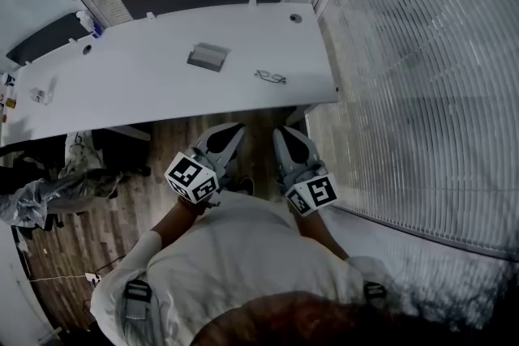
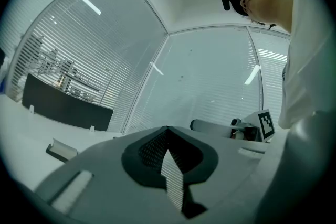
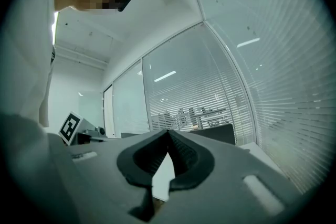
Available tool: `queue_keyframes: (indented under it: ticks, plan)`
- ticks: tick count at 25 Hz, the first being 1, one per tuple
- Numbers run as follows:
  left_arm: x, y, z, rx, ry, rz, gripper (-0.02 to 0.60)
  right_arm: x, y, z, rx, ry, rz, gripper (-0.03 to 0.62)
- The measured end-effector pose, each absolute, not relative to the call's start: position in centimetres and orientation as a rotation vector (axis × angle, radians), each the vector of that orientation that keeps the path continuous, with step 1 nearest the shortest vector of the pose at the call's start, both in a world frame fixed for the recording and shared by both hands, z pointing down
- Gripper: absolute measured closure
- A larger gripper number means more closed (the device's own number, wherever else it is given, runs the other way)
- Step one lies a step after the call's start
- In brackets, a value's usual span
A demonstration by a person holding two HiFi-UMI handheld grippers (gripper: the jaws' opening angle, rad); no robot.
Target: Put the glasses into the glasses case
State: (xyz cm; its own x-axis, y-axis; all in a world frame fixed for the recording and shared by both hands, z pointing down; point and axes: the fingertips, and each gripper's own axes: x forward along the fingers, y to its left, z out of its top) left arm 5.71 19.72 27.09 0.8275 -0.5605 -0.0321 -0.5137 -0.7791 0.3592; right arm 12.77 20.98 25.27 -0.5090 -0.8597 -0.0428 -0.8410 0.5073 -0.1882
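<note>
The glasses lie on the white table, toward its right end and close to the near edge. Their long axis runs left to right across the head view, dipping slightly to the right and roughly parallel to that edge; which way the lenses face is too small to tell. The glasses case, a low grey box, sits up and to the left of them, near but not touching, with its long axis also roughly left to right. The left gripper view shows the case at a low angle with a raised lip along one side, but what is inside it cannot be made out. The glasses are outside it on the bare tabletop. Both grippers are held about level and side by side in front of the person's torso, over the wooden floor and short of the table's near edge, pointing toward the table. The left gripper has its jaws closed together at the tips with nothing between them. The right gripper is likewise fully closed and empty. Each gripper's marker cube faces up toward the head camera.
</note>
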Motion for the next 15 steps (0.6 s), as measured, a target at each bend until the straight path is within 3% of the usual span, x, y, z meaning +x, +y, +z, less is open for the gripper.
queue_keyframes:
  ticks: [15]
  plan:
    - [4.9,16.9,27.6,2.654,-0.854,-0.199,0.582,12.2,17.8,26.7,-1.484,2.624,-0.286,0.592]
